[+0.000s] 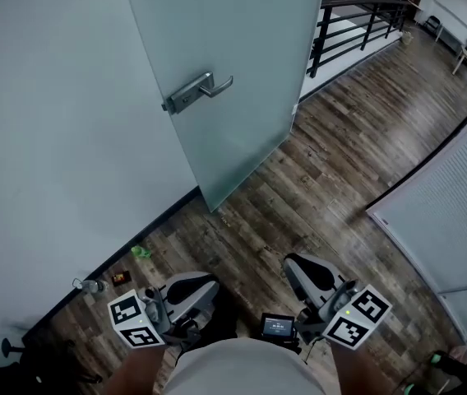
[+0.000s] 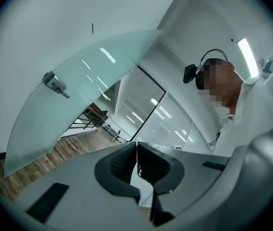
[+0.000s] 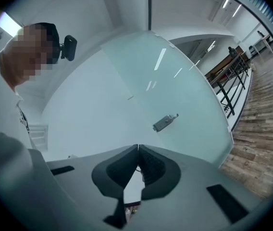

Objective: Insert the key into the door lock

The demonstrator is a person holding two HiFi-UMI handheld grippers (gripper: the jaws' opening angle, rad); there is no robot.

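Here, L tool (image 2: 136, 144), R tool (image 3: 138, 147) low, approx level, jaws closed.

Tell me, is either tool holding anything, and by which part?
Nothing: the left tool and the right tool are both shut, with nothing visible between their jaws.

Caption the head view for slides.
Left hand-held gripper and right hand-held gripper face a frosted glass door with silver lever handle.

Left tool (image 2: 136, 144), right tool (image 3: 137, 148): grey shells, black ribbed pads (image 2: 120, 163), black-white marker cubes (image 1: 136, 320); white top (image 2: 244, 115)
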